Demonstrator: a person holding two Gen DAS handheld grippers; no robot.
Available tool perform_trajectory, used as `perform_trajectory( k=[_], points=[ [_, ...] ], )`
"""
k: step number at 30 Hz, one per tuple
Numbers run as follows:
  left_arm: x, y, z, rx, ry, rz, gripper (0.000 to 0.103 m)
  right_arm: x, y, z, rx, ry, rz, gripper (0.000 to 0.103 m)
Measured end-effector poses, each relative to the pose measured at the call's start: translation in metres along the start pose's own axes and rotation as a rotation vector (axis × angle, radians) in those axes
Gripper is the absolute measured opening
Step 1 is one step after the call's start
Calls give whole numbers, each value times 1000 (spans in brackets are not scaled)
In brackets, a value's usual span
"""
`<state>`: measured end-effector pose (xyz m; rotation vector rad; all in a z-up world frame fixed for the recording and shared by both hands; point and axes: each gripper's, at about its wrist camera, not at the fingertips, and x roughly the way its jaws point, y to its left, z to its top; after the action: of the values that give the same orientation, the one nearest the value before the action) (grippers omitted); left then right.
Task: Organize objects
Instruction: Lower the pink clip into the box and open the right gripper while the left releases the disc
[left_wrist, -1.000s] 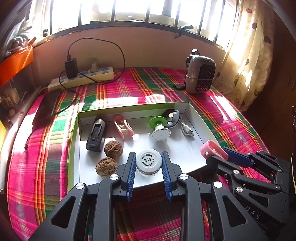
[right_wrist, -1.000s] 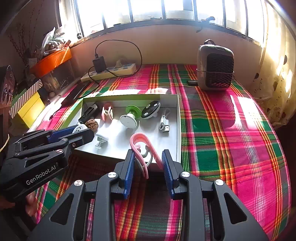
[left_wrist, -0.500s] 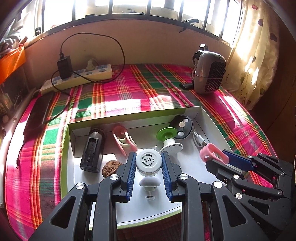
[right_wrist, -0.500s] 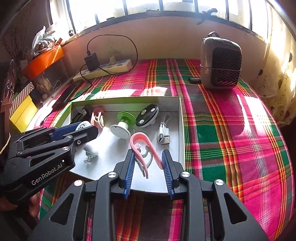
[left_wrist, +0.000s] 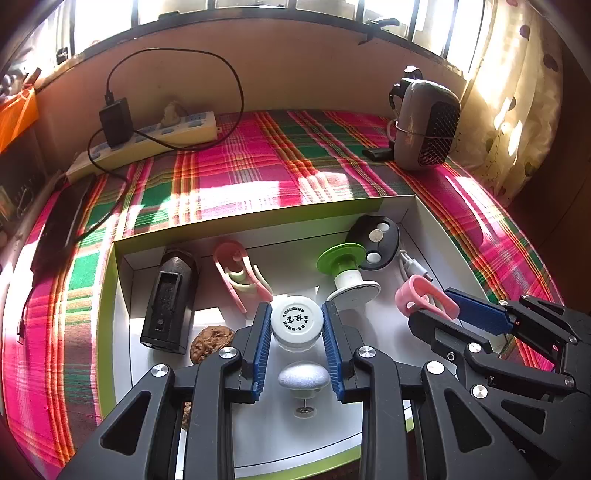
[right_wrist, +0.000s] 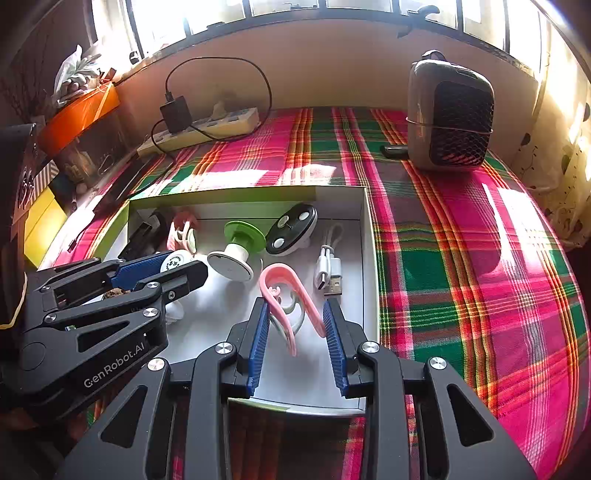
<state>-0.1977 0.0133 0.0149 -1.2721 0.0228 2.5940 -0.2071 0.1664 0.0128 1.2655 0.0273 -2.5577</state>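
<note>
My left gripper (left_wrist: 296, 326) is shut on a small jar with a white printed lid (left_wrist: 296, 320), held above the floor of the white box with green rim (left_wrist: 105, 325). My right gripper (right_wrist: 295, 321) is shut on a pink clip (right_wrist: 284, 295), over the box's near right part (right_wrist: 365, 229). In the left wrist view the right gripper (left_wrist: 448, 308) shows at the right with the pink clip (left_wrist: 415, 293). In the right wrist view the left gripper (right_wrist: 177, 264) shows at the left with the jar (right_wrist: 173, 260).
Inside the box lie a black device (left_wrist: 168, 299), a second pink clip (left_wrist: 240, 273), a green-and-white spool (left_wrist: 345, 269), a black oval remote (left_wrist: 376, 238), a white USB cable (right_wrist: 328, 262), a walnut (left_wrist: 210, 341) and a white mushroom-shaped knob (left_wrist: 303, 376). A heater (right_wrist: 450, 114) and a power strip (left_wrist: 147, 136) stand beyond on the plaid cloth.
Both grippers have moved forward and a little down over the box, each still gripping its object. The box interior now lies under them; the white knob came into view below the jar.
</note>
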Motion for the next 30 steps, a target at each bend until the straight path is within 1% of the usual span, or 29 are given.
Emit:
perform_trajectory(
  k=[6, 9, 17, 22, 30],
  points=[
    [5, 1, -1, 2, 12, 6, 25, 5, 4, 0, -13, 10, 3, 32],
    [7, 0, -1, 8, 15, 7, 25, 7, 7, 1, -32, 3, -27, 32],
    [8, 0, 0, 11, 6, 13, 25, 11, 8, 3, -41, 4, -25, 32],
    [8, 0, 0, 11, 6, 13, 26, 12, 10, 3, -54, 2, -47, 32],
    [8, 0, 1, 11, 7, 13, 26, 13, 10, 3, -59, -1, -49, 32]
  ],
)
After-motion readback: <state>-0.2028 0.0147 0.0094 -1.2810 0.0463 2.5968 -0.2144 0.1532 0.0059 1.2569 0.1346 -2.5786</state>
